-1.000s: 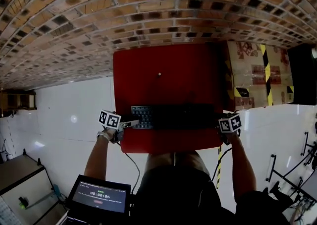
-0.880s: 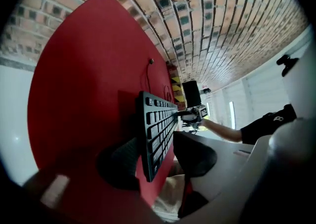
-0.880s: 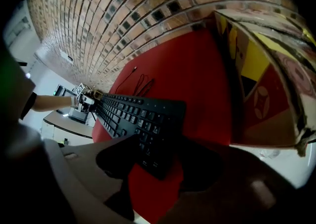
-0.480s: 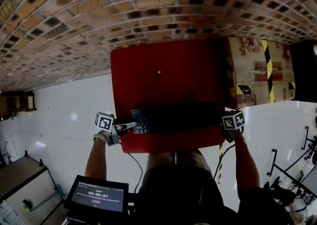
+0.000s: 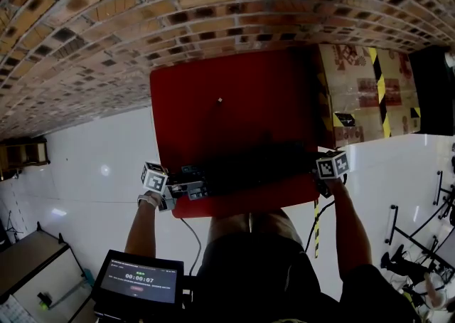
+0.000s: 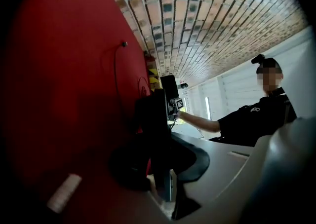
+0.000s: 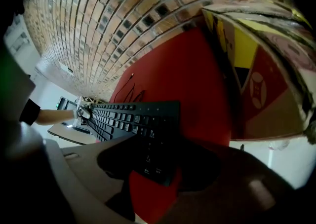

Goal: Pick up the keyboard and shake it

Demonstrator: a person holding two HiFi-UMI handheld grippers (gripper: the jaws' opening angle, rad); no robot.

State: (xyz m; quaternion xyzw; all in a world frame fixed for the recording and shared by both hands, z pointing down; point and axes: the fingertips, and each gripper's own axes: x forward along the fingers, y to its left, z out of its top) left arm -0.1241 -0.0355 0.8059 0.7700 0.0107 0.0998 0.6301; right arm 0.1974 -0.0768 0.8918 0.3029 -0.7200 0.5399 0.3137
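Here we go: the person is standing at the six o'clock edge of the red tabletop [image 5: 234, 101], a tool in each hand. The black keyboard [image 5: 249, 168] is lying across the near strip of the red top, running from nine to three o'clock. It is slightly askew, with its nine o'clock end nearer the person. The left tongs [image 5: 192, 188] have just been closing, and they are now clamping that nine o'clock end, the board sitting edge-on between the pads. Over at three o'clock the right tongs [image 5: 318, 172] are gripping the other end, with the keyboard's corner keys between their dark pads. From here I cannot tell whether the board is clear of the surface. A taped cardboard box [image 5: 362, 94] is butting against the tabletop at two o'clock.
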